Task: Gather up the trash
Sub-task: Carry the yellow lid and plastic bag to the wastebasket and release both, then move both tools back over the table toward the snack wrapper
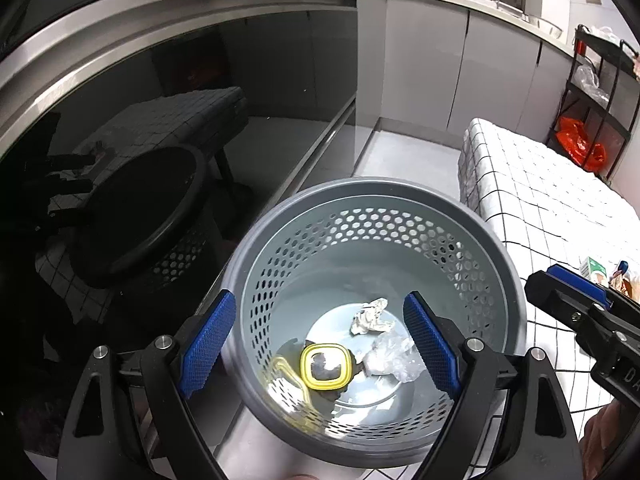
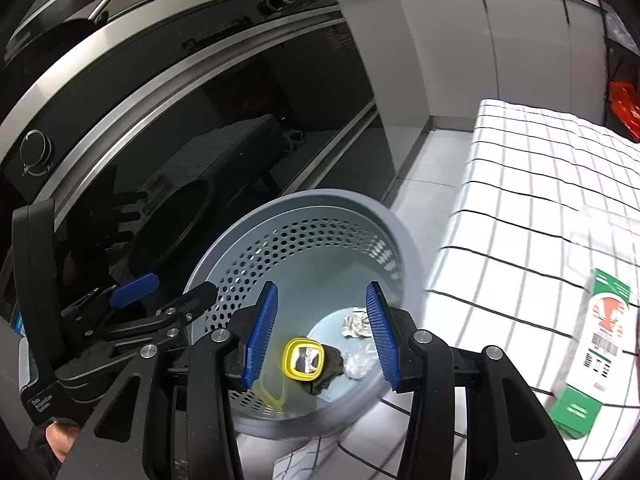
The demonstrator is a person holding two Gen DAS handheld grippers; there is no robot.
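A grey perforated waste bin [image 1: 516, 280] stands on the floor between the oven and the table. Inside lie a yellow-rimmed lid [image 1: 325, 367], a crumpled foil scrap [image 1: 370, 316], clear plastic wrap [image 1: 394, 356] and a dark scrap. My left gripper [image 1: 320, 344] is open and empty above the bin's mouth. My right gripper [image 2: 324, 340] is open and empty over the same bin [image 2: 408, 256], where the lid [image 2: 304, 360] and foil [image 2: 354, 326] show. Each gripper shows in the other's view: the right one [image 1: 576, 300] and the left one [image 2: 160, 292].
A table with a white checked cloth [image 2: 540, 184] stands right of the bin, holding a green-and-white carton [image 2: 596, 340] and other packaging [image 1: 600, 274]. A black oven front [image 2: 224, 120] is to the left. Grey cabinets [image 1: 460, 64] and a black shelf rack [image 1: 592, 104] with an orange bag stand behind.
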